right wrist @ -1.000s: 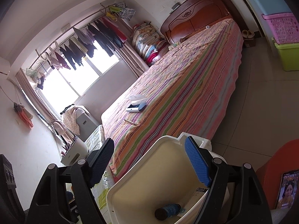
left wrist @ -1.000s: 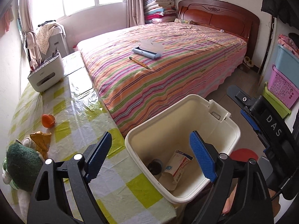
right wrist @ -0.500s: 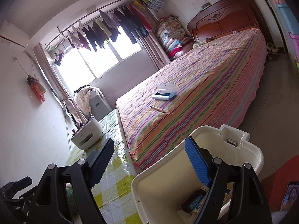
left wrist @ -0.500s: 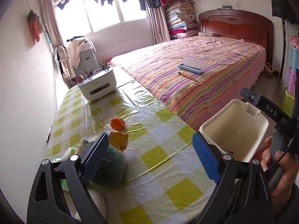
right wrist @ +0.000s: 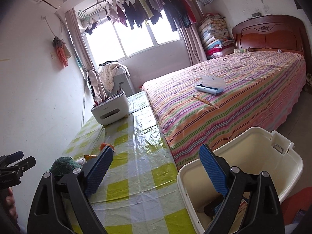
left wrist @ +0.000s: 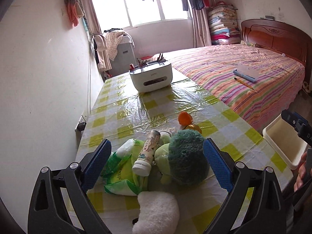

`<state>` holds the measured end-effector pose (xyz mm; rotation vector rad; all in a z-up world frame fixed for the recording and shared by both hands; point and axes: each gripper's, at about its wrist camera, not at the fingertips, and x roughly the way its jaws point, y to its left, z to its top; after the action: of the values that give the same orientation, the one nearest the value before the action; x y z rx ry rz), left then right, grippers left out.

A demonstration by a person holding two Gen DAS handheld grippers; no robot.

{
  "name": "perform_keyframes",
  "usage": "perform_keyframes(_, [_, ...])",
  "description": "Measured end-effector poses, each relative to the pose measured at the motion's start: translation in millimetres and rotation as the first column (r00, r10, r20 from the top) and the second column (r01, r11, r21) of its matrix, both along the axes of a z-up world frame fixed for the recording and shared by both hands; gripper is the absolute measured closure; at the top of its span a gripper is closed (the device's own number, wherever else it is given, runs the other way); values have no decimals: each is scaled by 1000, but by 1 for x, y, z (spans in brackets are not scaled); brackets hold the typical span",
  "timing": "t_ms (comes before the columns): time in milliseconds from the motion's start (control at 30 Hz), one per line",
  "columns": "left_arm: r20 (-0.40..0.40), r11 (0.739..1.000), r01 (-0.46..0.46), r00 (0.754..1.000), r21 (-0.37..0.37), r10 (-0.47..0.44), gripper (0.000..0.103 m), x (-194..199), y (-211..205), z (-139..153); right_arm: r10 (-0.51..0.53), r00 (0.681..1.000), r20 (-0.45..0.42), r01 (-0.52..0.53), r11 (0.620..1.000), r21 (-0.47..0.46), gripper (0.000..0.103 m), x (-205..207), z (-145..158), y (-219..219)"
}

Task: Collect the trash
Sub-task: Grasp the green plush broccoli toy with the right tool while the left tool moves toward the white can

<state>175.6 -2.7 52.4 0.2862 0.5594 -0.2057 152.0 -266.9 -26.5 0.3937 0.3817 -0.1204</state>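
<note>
Your left claw (left wrist: 157, 162) hangs wide open and empty over a near-left pile on the green-and-white checked surface (left wrist: 136, 107): a pale cylindrical bottle (left wrist: 147, 153) lying on a crumpled green-and-white plastic bag (left wrist: 119, 172), touching a dark green plush toy (left wrist: 187, 156). An orange ball (left wrist: 185, 117) sits just beyond. Your right claw (right wrist: 156, 172) is also spread open, empty, above the surface's right edge, beside the cream plastic bin (right wrist: 253, 156) holding a dark bottle (right wrist: 211, 207).

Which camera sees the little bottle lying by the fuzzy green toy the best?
The left wrist view. The bottle lies in plain sight between the open left gripper fingers, resting on a green plastic bag beside the green plush toy. The right wrist view shows only the toy's top; the bottle is hidden.
</note>
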Motion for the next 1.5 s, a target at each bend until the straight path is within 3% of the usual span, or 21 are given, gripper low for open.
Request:
perform_keyframes(133, [-38,996,-69,997,-64,67,9,10,32,0,56,998,-29,-56,998,18,16,10,-5,14])
perform_keyframes(333, [-196,974,-143,975,-175,108,9,25,68,-12,202,978,-47,-202,979,15,16,22,-8,44])
perform_keyframes(500, [-281,948,-204,950,-243,132,9,33,90,-20,322,946,-50,-320,946,47,16,36,-9,74])
perform_keyframes(633, [-294,925,-256,940,-280,171,9,38,105,-17,443,895,-48,-439,896,66,16,52,-2,108])
perform_keyframes(767, [-311,904,-302,928,-301,206,9,42,117,-15,487,869,-88,-492,869,-43,16,64,3,147])
perform_keyframes(900, [-343,899,-327,913,-290,221,9,48,124,-19,470,871,-142,-483,872,-78,16,84,-2,163])
perform_keyframes(1100, [-406,894,-342,890,-288,210,9,50,129,-27,498,849,-175,-510,860,-24,12,107,-14,172])
perform_keyframes(1300, [-434,908,-327,880,-262,192,9,46,129,-33,578,789,-208,-589,808,11,11,107,-23,186])
perform_keyframes(1400, [-454,896,-352,867,-271,203,9,50,132,-36,610,757,-234,-627,779,5,11,106,-28,197])
perform_keyframes(1500, [-467,883,-358,864,-305,189,9,54,132,-35,605,760,-239,-631,775,-45,11,103,-30,205])
